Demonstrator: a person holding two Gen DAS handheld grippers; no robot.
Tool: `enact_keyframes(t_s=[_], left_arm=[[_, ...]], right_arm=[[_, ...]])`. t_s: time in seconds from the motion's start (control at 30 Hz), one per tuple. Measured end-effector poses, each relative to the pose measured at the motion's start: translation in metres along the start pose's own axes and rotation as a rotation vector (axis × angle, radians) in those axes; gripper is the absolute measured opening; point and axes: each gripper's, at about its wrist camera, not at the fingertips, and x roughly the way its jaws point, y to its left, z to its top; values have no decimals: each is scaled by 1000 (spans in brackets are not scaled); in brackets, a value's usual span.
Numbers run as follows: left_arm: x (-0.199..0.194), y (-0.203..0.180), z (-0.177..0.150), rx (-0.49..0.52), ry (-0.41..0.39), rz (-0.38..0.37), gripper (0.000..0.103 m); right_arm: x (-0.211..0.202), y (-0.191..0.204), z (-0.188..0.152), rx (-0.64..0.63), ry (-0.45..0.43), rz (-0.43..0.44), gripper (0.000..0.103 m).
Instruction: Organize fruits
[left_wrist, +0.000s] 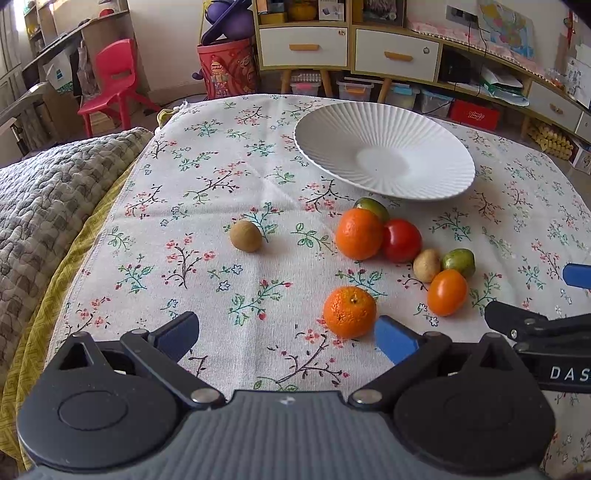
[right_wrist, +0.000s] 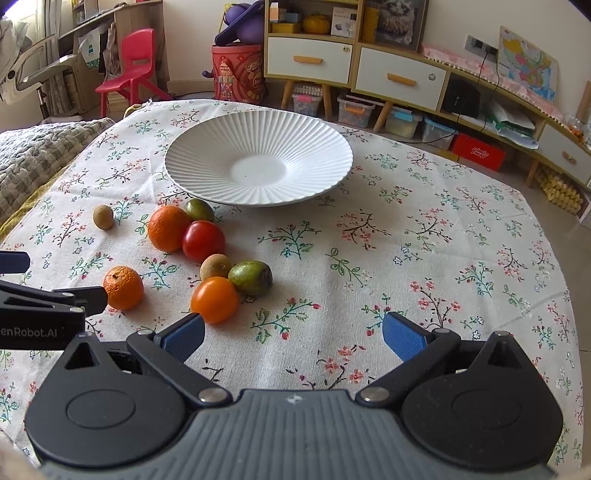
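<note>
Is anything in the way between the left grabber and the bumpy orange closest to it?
No. The left gripper is open, and the bumpy orange sits just ahead, close beside its right finger. Only bare tablecloth shows between them. The other fruits lie farther back, toward the white plate.

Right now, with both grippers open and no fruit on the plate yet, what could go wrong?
1. The near orange is round and sits beside the left gripper; a nudge from a finger could roll it away.
2. The far orange, red tomato and a green fruit touch; grabbing one may scatter the rest.
3. The white plate is shallow; dropped fruit might roll out.
</note>
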Motion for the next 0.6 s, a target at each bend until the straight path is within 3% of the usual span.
enact_keyframes(t_s=[0.6], left_arm=[[-3,0,1,-3,-4,-1,92]], right_arm=[[-2,-1,2,0,-6,-3,103]])
